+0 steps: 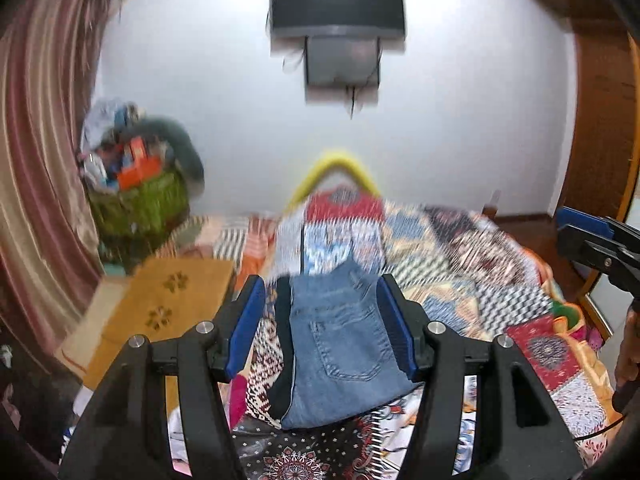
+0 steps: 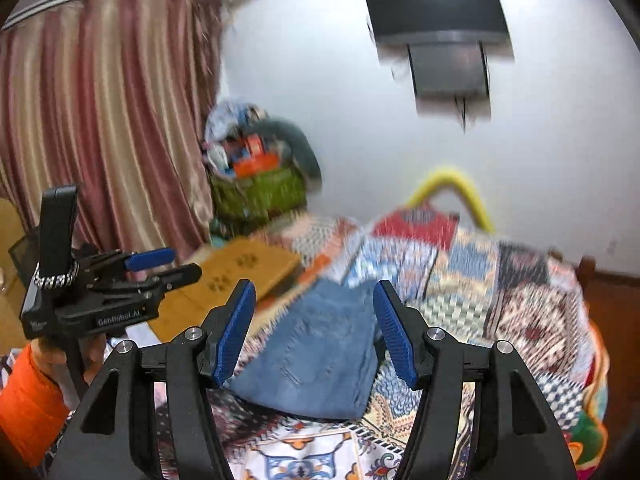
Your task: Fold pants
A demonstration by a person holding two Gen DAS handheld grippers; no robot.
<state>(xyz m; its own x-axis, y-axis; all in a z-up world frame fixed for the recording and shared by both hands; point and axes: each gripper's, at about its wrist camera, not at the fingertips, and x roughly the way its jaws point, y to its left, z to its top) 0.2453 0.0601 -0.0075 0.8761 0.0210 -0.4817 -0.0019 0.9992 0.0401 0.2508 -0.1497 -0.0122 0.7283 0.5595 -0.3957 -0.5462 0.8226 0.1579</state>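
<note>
Pants (image 1: pixel 340 344): folded, on bed (image 1: pixel 460 264). Left tongs (image 1: pixel 324 324), right tongs (image 2: pixel 314 330): above pants, jaws apart, empty.

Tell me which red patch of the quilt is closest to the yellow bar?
The red patch at the far end of the quilt, just under the yellow bar. The other red patch lies on the quilt's right side, nearer the camera.

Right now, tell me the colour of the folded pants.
Blue denim pants, clearest in the left wrist view.
</note>
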